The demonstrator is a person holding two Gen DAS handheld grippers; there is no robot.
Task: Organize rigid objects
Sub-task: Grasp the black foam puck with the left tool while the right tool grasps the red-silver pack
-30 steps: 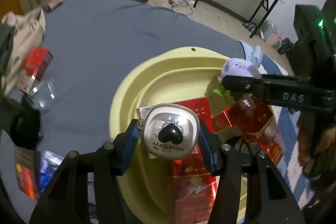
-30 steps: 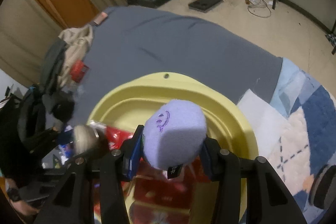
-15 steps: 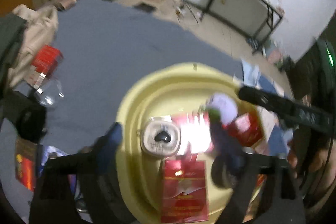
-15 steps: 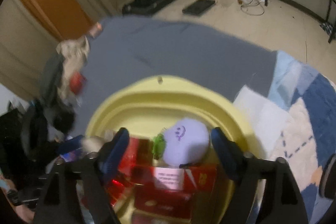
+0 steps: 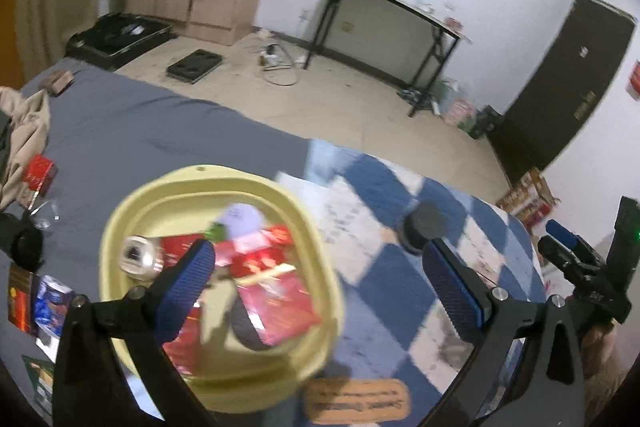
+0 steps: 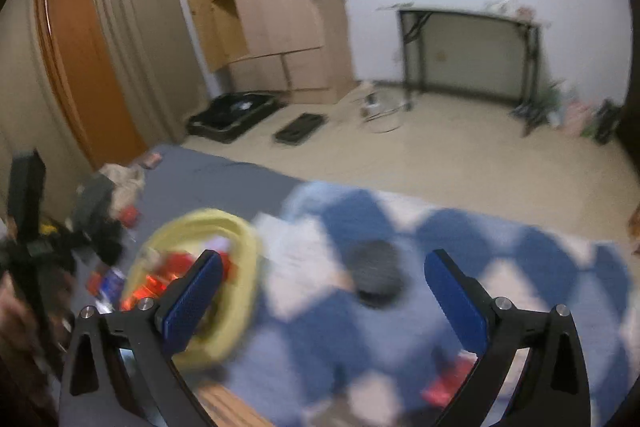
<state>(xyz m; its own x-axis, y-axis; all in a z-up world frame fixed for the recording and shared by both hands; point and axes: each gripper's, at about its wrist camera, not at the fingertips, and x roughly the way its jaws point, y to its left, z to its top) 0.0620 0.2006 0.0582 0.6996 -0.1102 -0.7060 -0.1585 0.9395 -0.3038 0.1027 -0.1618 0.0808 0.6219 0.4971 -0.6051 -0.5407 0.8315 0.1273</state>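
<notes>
Both hand-held grippers hang over a bed in a bare white-walled room, the left hand-held gripper [image 5: 320, 281] and right hand-held gripper [image 6: 322, 287] each with jaws still spreading wide and nothing between them. A yellow basin [image 5: 132, 203] on the grey sheet [image 5: 160, 131] holds red boxes [image 5: 280, 295], a lilac plush toy [image 5: 242, 219] and a round pale case [image 5: 136, 255]. A black disc [image 5: 424, 227] lies on the blue-checked blanket [image 5: 400, 307]. A black-legged table [image 5: 400, 11] and wooden wardrobe [image 6: 276, 11] stand beyond
</notes>
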